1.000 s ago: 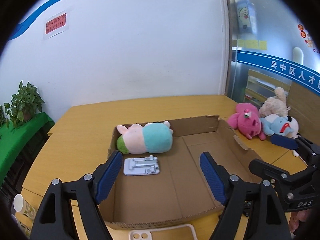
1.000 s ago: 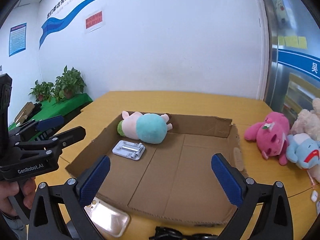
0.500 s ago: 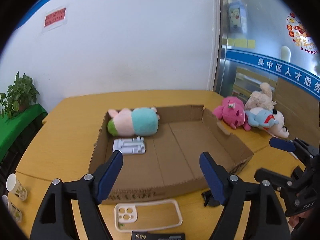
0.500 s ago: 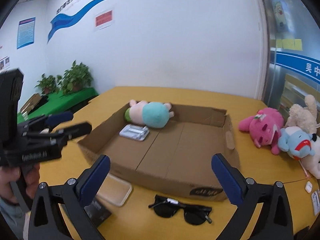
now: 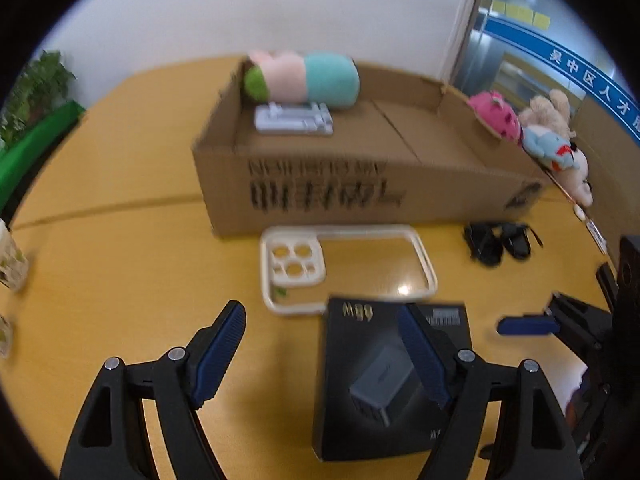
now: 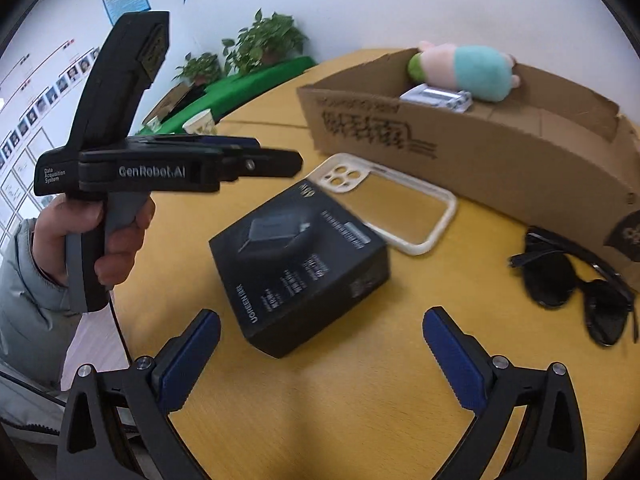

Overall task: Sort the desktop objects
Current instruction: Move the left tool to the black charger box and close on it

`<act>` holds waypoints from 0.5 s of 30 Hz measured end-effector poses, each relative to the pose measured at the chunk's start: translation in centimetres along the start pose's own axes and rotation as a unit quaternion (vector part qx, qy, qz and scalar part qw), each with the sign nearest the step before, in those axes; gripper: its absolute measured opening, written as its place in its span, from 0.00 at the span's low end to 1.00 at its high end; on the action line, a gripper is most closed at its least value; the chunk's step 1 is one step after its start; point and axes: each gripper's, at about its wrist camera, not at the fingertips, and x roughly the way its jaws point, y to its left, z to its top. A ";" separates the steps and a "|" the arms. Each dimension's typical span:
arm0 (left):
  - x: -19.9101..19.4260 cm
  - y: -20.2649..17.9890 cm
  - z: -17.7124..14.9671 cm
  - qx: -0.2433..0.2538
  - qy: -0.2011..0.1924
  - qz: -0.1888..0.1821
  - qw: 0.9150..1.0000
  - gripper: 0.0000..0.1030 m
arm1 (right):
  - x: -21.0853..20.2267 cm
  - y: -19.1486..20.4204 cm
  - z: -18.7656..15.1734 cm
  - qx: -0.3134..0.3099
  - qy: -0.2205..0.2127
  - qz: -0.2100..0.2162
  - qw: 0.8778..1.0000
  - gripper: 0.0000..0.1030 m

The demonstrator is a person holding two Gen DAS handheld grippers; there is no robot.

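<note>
While the left gripper (image 5: 322, 354) hangs with jaws spread and nothing between them above the yellow table (image 5: 120, 264), a black box (image 6: 300, 264) lies just right of it, touching a white phone case (image 6: 384, 200). Sunglasses (image 6: 576, 284) lie further right, before the cardboard box (image 6: 480, 160). The right gripper (image 6: 322, 356) is likewise spread, empty.

The black box (image 6: 304, 268) lies near; phone case (image 6: 384, 200) just beyond it, touching. The cardboard box (image 6: 500, 160) walls off the far side, sunglasses (image 6: 576, 284) at right. Bare counter (image 6: 360, 392) lies nearest.
</note>
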 end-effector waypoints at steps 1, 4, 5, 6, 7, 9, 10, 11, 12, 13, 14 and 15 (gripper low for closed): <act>0.6 0.1 -0.6 -0.008 0.021 -0.030 0.999 0.75 | 0.4 0.1 0.0 -0.001 0.005 0.004 1.000 1.00; 1.5 -0.5 -2.1 -0.026 0.038 -0.089 0.995 0.75 | 1.0 0.0 -0.3 -0.003 0.014 0.006 1.000 1.00; 1.6 -1.0 -2.3 -0.024 0.041 -0.094 0.994 0.76 | 1.0 -0.2 -0.4 -0.003 0.016 0.002 1.000 1.00; 1.6 -1.5 -2.4 -0.020 0.041 -0.099 0.994 0.76 | 0.9 -0.5 -0.5 -0.001 0.017 -0.005 1.000 1.00; 1.7 -2.3 -2.4 -0.015 0.046 -0.106 0.993 0.75 | 0.7 -0.9 -0.8 0.005 0.017 -0.010 1.000 0.99; 2.1 -4.6 -2.6 0.004 0.063 -0.133 0.989 0.74 | 0.0 -1.9 -1.0 0.021 0.013 -0.015 1.000 1.00; 2.2 -5.9 -2.7 0.015 0.070 -0.145 0.987 0.74 | -0.7 -2.5 -1.5 0.029 0.009 -0.026 0.999 1.00; 2.2 -6.9 -2.6 0.021 0.072 -0.155 0.985 0.74 | -1.3 -3.0 -1.8 0.034 0.008 -0.031 0.999 1.00; 2.3 -7.8 -2.5 0.025 0.074 -0.162 0.984 0.74 | -1.7 -3.2 -2.2 0.038 0.007 -0.034 0.999 1.00; 2.5 -9.0 -2.5 0.029 0.079 -0.169 0.982 0.74 | -2.2 -3.7 -2.7 0.042 0.008 -0.034 0.998 1.00; 2.7 -9.6 -2.3 0.030 0.081 -0.170 0.982 0.74 | -2.8 -4.3 -3.1 0.045 0.006 -0.038 0.998 1.00; 2.7 -10.0 -2.3 0.031 0.081 -0.169 0.982 0.74 | -3.4 -4.6 -3.5 0.049 0.005 -0.044 0.998 1.00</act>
